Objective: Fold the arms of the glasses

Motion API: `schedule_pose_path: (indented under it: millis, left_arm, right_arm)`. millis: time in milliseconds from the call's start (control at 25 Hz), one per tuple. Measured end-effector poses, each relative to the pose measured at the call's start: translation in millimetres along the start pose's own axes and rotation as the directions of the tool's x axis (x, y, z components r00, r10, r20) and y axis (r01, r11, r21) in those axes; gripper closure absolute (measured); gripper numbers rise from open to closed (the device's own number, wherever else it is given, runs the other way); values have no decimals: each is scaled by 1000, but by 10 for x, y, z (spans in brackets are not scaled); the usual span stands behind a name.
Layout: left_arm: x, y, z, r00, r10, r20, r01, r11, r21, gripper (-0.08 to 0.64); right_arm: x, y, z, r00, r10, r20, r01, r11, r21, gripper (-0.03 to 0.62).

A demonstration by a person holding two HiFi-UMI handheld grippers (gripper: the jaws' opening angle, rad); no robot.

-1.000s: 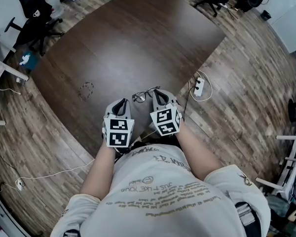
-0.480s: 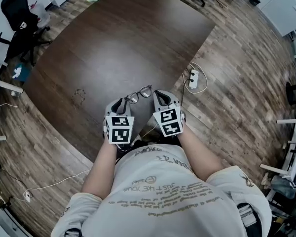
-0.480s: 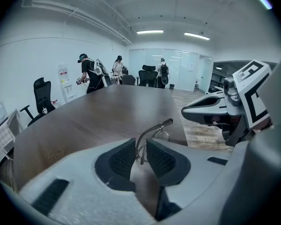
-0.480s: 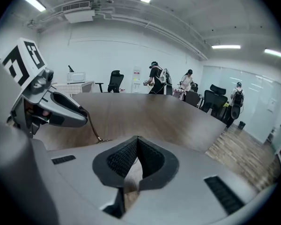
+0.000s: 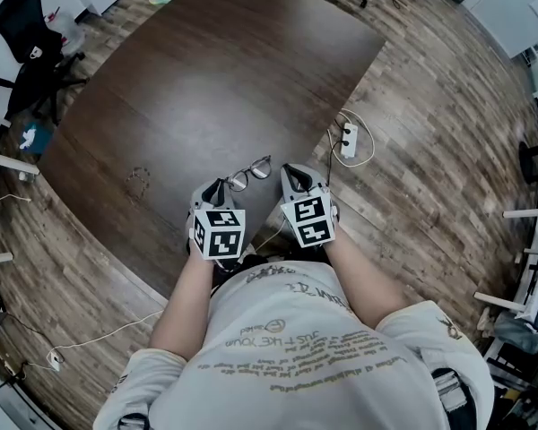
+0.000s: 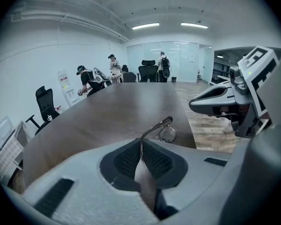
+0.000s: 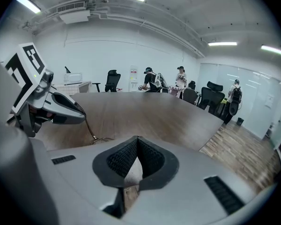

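Nearest to us, the left tongs (image 6: 141, 156) were closed on one thin metal arm (image 6: 152, 129) of the glasses (image 5: 250, 172), the wire pinched between the ribbed pads close to its tip. The right tongs (image 5: 291, 176) sat just beside them, pads pressed together with nothing between, so they were closed and empty.

We judged the hold to be the main risk. With so little of the arm inside the pads, the frame could swivel or slip out once the right tongs pushed on it. A push against the hinge's travel could bend the wire. A closed right pair could also only nudge the free arm, which might skate off the smooth metal.

The glasses were between the two tong tips, above the near edge of the bench (image 5: 206, 70). We could not tell whether they touched it. Their long axis, the lens front, ran across from left to right and slanted away toward the right. The gripped arm led back to the left tongs. We could not make out the other arm clearly.

Beyond the glasses the dark bench stretched away, with a power strip (image 5: 347, 139) on the floor to its right and office chairs (image 5: 22, 34) far off
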State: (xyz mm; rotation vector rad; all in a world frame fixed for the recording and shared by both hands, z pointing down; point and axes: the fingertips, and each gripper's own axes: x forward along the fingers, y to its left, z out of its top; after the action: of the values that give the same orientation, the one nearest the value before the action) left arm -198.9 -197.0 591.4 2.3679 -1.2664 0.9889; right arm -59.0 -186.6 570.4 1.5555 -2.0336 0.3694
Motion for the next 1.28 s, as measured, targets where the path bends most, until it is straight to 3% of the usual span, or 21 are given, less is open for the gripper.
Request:
schedule_pose_path:
  millis: [120, 320, 720, 1280]
  left_arm:
    - [18, -50, 37, 1000, 15, -11, -14, 998, 63, 534]
    - [91, -157, 80, 999, 15, -35, -11, 995, 99, 535]
    - [211, -293, 158, 993, 98, -69, -81, 973, 218, 538]
    - [473, -678, 230, 988, 112, -102, -71, 936, 344, 537]
  right_arm:
    - [-6, -57, -13, 1000, 0, 1, 0, 1000, 5, 577]
    - [-8, -170, -34, 1000, -1, -2, 1, 1000, 12, 577]
    - [-47, -426, -117, 1000, 2, -16, -2, 1000, 28, 577]
    - [-145, -850, -242, 1000, -20, -18, 20, 999, 42, 577]
